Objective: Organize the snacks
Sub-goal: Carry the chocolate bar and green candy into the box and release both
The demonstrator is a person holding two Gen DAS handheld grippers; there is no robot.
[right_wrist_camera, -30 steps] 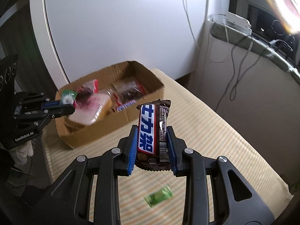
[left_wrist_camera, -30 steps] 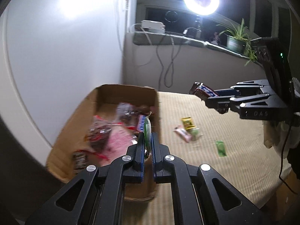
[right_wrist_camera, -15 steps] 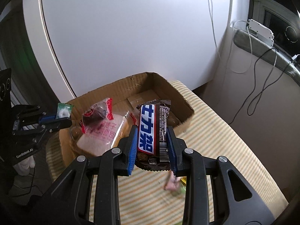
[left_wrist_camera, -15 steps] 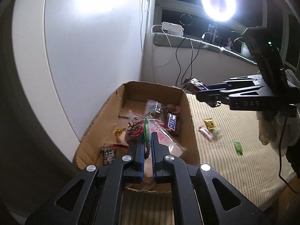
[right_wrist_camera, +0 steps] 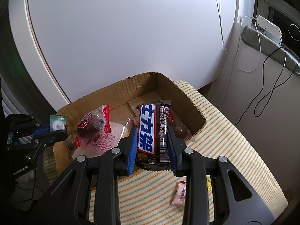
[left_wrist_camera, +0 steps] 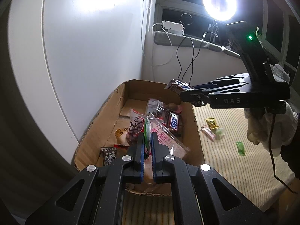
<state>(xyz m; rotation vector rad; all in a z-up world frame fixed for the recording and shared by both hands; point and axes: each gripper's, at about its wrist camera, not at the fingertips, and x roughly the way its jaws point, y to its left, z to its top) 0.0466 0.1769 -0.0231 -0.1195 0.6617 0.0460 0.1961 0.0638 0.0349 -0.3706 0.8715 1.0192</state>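
A cardboard box stands on the striped table and holds several snacks. My left gripper is shut on a small green candy packet and holds it above the box's near end; the packet also shows in the right wrist view. My right gripper is shut on a Snickers bar, held upright over the box's right rim; the bar also shows in the left wrist view. Another Snickers bar lies in the box.
On the striped tablecloth right of the box lie a pink bar, a gold packet, a pale green candy and a green packet. A white wall stands behind the box. A ring light glares above the sill.
Both grippers have moved toward the box with their snacks. The Snickers bar now hangs over the box's right rim, and the green packet is over the box's near end.
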